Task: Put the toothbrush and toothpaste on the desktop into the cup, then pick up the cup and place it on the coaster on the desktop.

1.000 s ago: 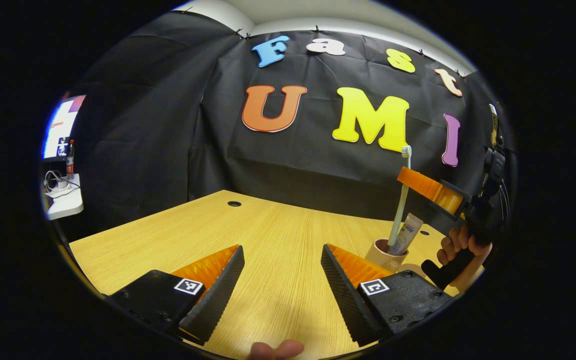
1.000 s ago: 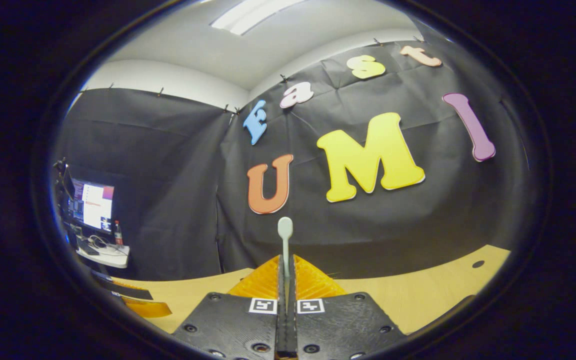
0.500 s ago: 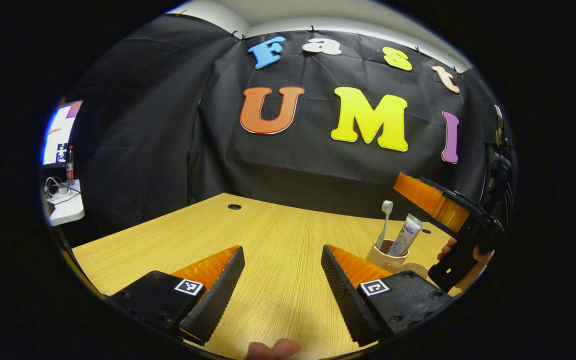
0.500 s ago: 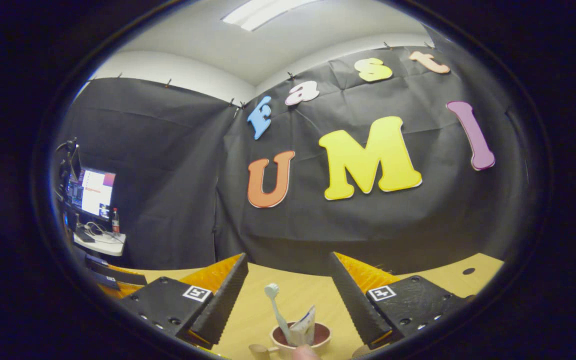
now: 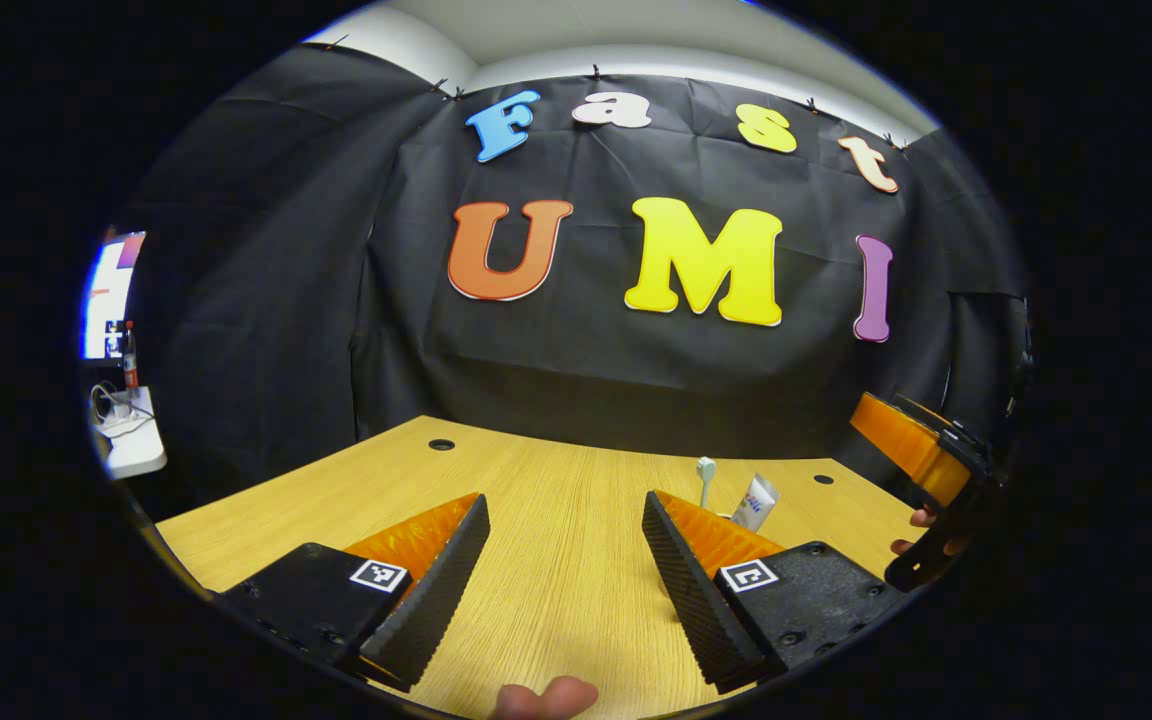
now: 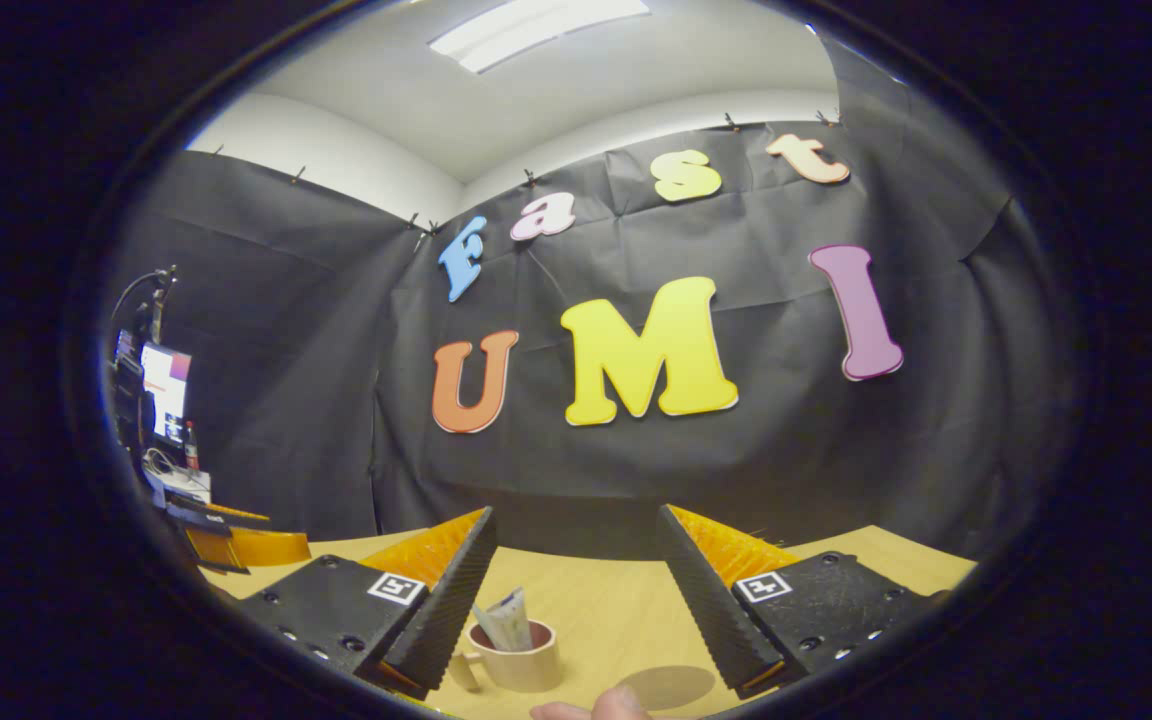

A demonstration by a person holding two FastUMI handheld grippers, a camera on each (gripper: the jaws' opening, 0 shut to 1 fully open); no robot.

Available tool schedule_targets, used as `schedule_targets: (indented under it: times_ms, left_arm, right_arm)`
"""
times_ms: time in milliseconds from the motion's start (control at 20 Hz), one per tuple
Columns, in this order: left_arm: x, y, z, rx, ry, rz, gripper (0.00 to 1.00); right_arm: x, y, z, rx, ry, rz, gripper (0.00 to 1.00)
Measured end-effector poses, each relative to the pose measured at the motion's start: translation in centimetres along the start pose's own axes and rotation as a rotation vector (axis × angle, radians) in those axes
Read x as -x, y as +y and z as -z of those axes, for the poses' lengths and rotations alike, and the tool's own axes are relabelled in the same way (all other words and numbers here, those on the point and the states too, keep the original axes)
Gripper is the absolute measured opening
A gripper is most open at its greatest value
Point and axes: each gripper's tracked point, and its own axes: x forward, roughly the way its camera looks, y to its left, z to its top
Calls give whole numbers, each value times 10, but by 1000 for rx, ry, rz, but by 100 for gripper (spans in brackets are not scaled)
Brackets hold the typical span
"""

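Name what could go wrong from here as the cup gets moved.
The cup is top-heavy: the toothpaste leans out above its rim, so a grasp by the right tongs could tip it. Its handle points toward one finger and may catch. The coaster lies close, so a hasty set-down could land half off.

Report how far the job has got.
Done: the toothpaste stands in the cup, and the toothbrush head pokes up beside it in the left gripper view. In hand: nothing; the right claw is open above the desk. Left: lift the cup onto the coaster beside it.
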Motion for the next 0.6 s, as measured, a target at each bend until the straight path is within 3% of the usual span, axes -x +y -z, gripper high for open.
schedule_targets:
  times_ms: [150,350,600]
  left_arm:
    - [-7,-20,-21,-31,29,51,98]
    - [-18,-48,-65,2,95,125,97]
    - [-35,-78,-116,-52,166,193,98]
  right_arm:
    - [38,-35,-7,-30,3,34,96]
    - [93,-74,13,-82,82,81,95]
    - [154,-129,30,-54,144,167,95]
